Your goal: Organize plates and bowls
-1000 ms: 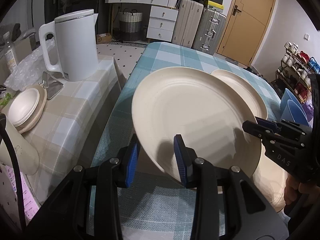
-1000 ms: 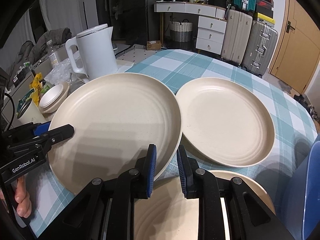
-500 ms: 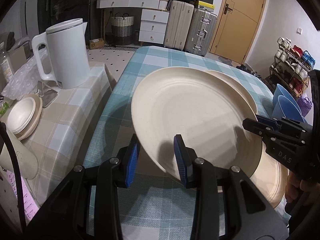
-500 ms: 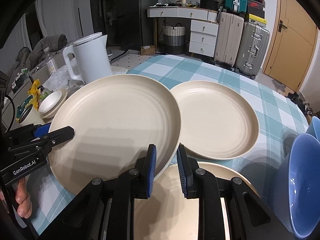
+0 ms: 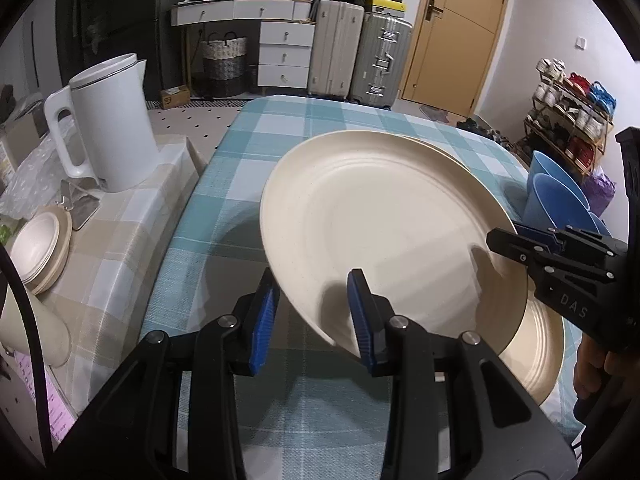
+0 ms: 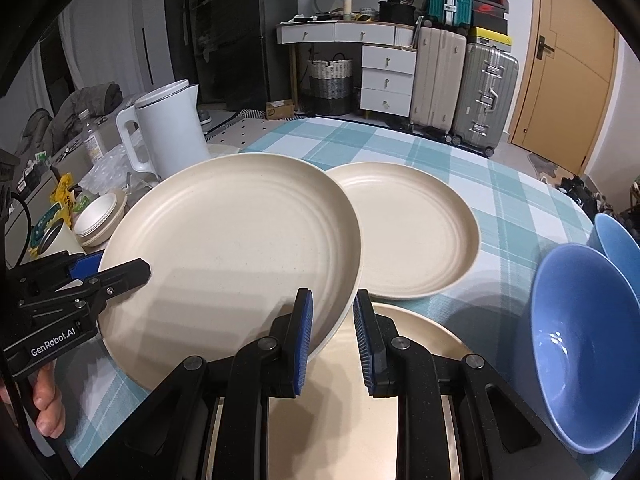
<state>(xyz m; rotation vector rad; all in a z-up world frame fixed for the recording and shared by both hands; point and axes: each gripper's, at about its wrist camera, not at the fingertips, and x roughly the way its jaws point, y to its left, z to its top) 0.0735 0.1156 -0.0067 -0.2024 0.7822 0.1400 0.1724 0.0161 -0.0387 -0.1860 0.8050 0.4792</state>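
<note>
- Over the checked counter [image 5: 256, 152], a cream plate [image 5: 384, 224] hangs tilted in the air, held at two sides of its rim.
- The left gripper [image 5: 312, 316] has its blue fingers [image 5: 262, 316] clenched on the plate's near rim, one finger under it and one on top.
- The right gripper [image 6: 330, 332] grasps the opposite rim the same way, its fingers [image 6: 304, 332] nearly closed with the edge pinched between them.
- Each gripper shows in the other's view: the right one at the plate's right edge from the left wrist, the left one at the plate's left edge from the right wrist.
- A hand [image 6: 48, 408] is visible under the left gripper's handle.
- A second plate [image 6: 416, 232] lies flat on the counter just beyond the held one, partly covered by it in the right wrist view.
- A third plate [image 5: 536, 356] lies on the counter beneath the held plate's right side, directly under the right gripper.
- Two blue bowls [image 6: 584, 344] stand at the counter's right side, one behind the other, tipped so that their insides face the plates.
- A white kettle [image 5: 108, 132] stands on a lower side table [image 5: 120, 240] with a beige checked cloth, to the left of the counter.
- Small cream bowls [image 5: 36, 248] sit stacked on that side table, nearer than the kettle.
- Suitcases [image 5: 360, 56] and a white drawer unit stand at the far wall, beside a wooden door [image 5: 452, 32].
</note>
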